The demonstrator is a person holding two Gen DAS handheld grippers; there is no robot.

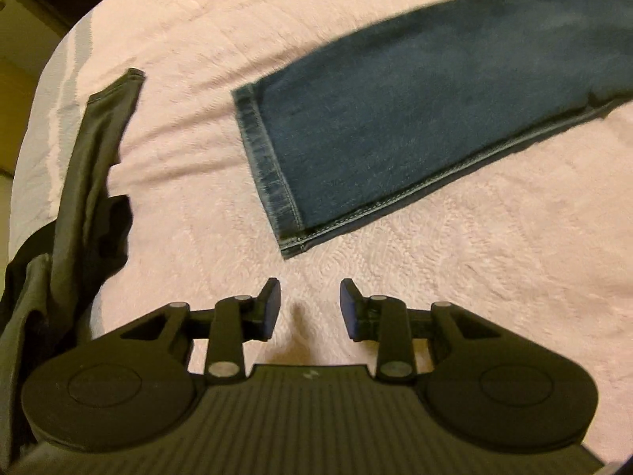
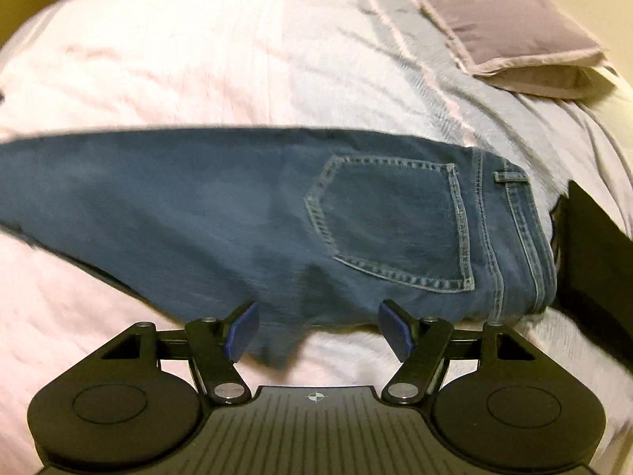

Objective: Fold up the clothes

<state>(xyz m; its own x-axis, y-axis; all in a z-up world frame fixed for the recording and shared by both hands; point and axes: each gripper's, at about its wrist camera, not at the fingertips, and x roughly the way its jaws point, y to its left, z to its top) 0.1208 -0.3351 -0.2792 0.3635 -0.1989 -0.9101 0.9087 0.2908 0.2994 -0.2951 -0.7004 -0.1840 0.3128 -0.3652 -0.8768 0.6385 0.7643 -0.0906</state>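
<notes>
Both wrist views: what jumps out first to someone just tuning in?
The blue jeans lie lengthwise across the pink bedspread, back pocket up, hem end in the left wrist view. A dark garment lies crumpled at the bed's left edge, and a mauve pillow sits at the far right.

Ahead of the left gripper [image 1: 309, 308] lies the jeans [image 1: 435, 118] leg, matt blue denim with a coarse weave, a stitched hem and a raised side seam. The bedspread [image 1: 198, 158] under it is pale pink cloth, soft and quilted, with a faint embossed pattern. To the tool's left sits a dark garment [image 1: 91, 166] of smooth cloth with a slight sheen, possibly synthetic; blur makes this uncertain. Both tools are matt black plastic, ribbed on the body, with bright metal pivot pins and blue pads [image 2: 395, 330] that look rubbery. Beyond the right gripper [image 2: 318, 330], the pillow [image 2: 510, 27] is matt mauve cloth.
</notes>
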